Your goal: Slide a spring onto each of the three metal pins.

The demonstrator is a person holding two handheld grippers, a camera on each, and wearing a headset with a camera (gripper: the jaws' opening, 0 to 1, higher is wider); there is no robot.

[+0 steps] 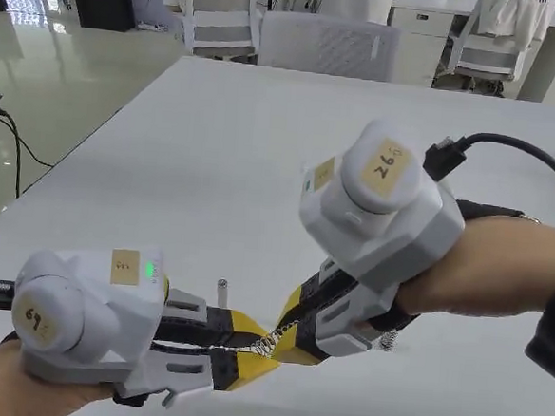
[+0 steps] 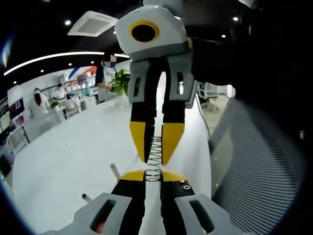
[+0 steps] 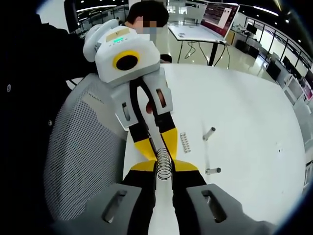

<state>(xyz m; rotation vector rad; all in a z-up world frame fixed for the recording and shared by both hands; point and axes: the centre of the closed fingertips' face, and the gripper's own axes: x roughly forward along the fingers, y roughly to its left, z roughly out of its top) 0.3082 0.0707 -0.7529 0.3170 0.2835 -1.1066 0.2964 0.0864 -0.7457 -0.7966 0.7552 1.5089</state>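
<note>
In the head view, we see the left gripper (image 1: 244,345) and the right gripper (image 1: 289,332) meeting tip to tip low over the white table (image 1: 262,150). A thin coiled steel wire spring (image 1: 270,339) bridges their yellow tips. A short silver metal pin (image 1: 222,288) stands bare just beyond them. A second, loose wire spring (image 1: 389,341) lies on the table beside the right gripper.

In the left gripper view, the left gripper's jaws are drawn nearly together on the near end of the held spring (image 2: 154,164), and the right gripper (image 2: 155,149) pinches it further along. Whether a pin runs inside the coil we cannot tell. Two bare pins (image 2: 114,171) (image 2: 86,197) rest on the table to one side.

In the right gripper view, the right gripper's jaws close on the held spring (image 3: 165,165), seen end-on. The loose wire spring (image 3: 185,142) and two bare pins (image 3: 209,132) (image 3: 213,171) lie beyond.

We judge the task barely begun: every pin we can see on the table is bare, and the first spring is in hand.
</note>
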